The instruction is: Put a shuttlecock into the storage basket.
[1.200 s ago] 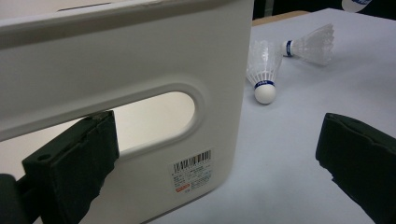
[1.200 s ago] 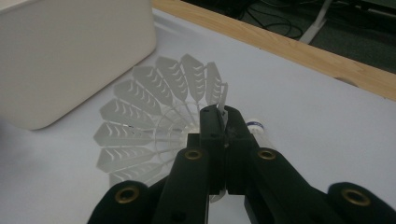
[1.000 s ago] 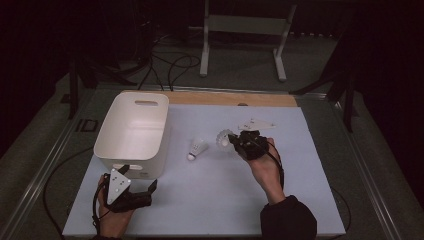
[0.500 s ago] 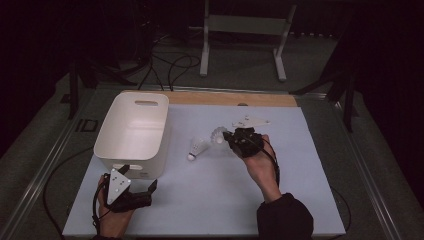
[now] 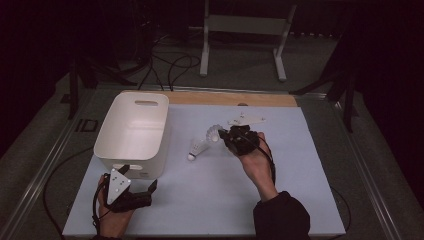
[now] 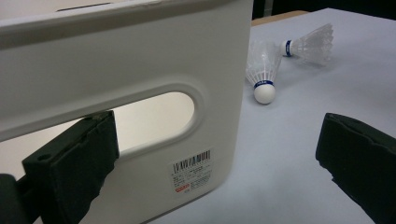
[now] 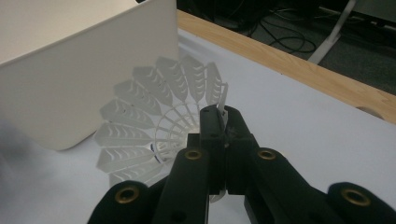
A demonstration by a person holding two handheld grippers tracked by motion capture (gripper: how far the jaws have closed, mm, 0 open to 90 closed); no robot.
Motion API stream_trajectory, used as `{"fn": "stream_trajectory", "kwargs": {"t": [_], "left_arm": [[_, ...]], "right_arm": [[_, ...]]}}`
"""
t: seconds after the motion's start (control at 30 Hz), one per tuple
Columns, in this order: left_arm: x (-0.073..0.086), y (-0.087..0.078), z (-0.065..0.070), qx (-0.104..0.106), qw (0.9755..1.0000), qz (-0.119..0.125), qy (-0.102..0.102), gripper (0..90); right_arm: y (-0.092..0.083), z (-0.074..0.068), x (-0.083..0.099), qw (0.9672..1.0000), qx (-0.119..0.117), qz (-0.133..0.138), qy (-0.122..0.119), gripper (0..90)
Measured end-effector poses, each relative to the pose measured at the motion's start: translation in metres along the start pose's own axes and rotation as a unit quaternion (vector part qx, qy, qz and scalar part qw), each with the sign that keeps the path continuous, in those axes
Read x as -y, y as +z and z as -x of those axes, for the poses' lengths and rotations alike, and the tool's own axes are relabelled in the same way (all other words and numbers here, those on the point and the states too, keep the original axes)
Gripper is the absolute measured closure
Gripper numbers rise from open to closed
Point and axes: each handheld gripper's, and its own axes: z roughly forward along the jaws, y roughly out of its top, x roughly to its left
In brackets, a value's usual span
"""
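Now pinches one shuttlecock (image 5: 215, 134) by its skirt in the tightly closed right gripper (image 5: 227, 136), carries it slightly nearer the bin (image 5: 131, 150) than a second ago, probably for dropping in, with the left gripper (image 6: 217, 158) gaping empty.

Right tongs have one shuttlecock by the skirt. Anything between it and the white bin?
Only the second shuttlecock lies on the mat between the held shuttlecock in the right tongs and the white bin. It lies low; lifting over it should clear.
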Motion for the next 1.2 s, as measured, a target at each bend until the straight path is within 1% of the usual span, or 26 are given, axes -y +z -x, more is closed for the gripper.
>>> {"fn": "stream_trajectory", "kwargs": {"t": [0.3, 0.6, 0.97, 1.2], "left_arm": [[0.0, 0.0, 0.0, 0.0, 1.0, 0.0, 0.0, 0.0], [0.0, 0.0, 0.0, 0.001, 1.0, 0.0, 0.0, 0.0], [0.0, 0.0, 0.0, 0.002, 1.0, 0.001, 0.0, 0.0], [0.0, 0.0, 0.0, 0.002, 1.0, 0.0, 0.0, 0.0]], "right_arm": [[0.003, -0.004, -0.007, 1.0, -0.006, 0.005, -0.003, 89.1], [0.007, -0.006, -0.011, 0.9999, -0.01, 0.007, 0.0, 89.2], [0.008, -0.01, -0.022, 0.9998, -0.015, 0.013, -0.005, 89.2], [0.011, -0.012, -0.026, 0.9997, -0.018, 0.014, -0.003, 89.2]]}}
